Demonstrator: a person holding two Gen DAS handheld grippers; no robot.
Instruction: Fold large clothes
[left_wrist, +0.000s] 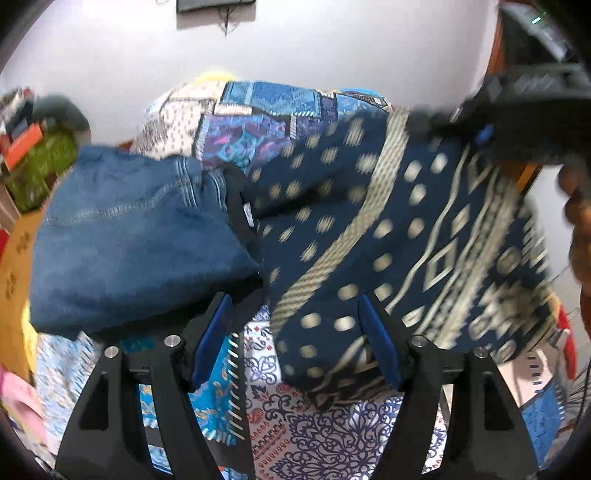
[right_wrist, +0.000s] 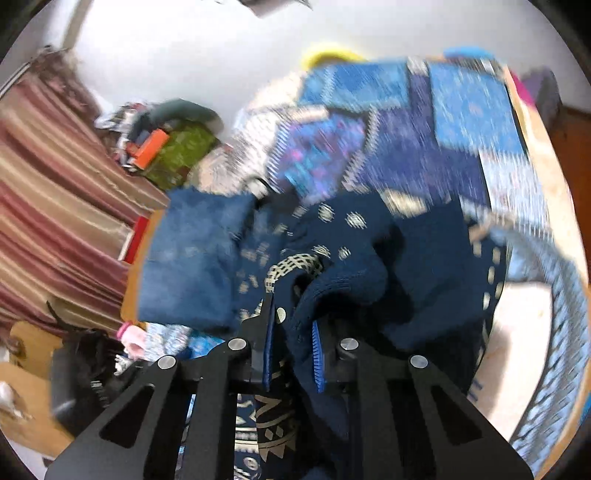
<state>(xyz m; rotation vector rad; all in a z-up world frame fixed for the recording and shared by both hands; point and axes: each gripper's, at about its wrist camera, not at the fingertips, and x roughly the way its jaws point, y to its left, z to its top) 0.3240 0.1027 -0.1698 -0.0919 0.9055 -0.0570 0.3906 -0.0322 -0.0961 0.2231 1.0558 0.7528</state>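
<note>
A navy cloth with a cream pattern (left_wrist: 388, 229) hangs lifted over the bed. In the right wrist view my right gripper (right_wrist: 291, 339) is shut on a bunched fold of this navy cloth (right_wrist: 343, 266). In the left wrist view that right gripper (left_wrist: 517, 122) holds the cloth's upper edge at the top right, with a hand (left_wrist: 576, 210) below it. My left gripper (left_wrist: 295, 332) stands open at the cloth's lower edge. The hem hangs between its blue pads (left_wrist: 380, 343), and the left pad does not touch it. Folded blue jeans (left_wrist: 129, 240) lie to the left.
A blue patchwork bedspread (left_wrist: 277, 110) and a white printed sheet (left_wrist: 332, 424) cover the bed. A green bag with clutter (left_wrist: 37, 166) sits at the far left by the white wall. Striped curtains (right_wrist: 55, 184) and a black bag (right_wrist: 81, 369) stand left of the bed.
</note>
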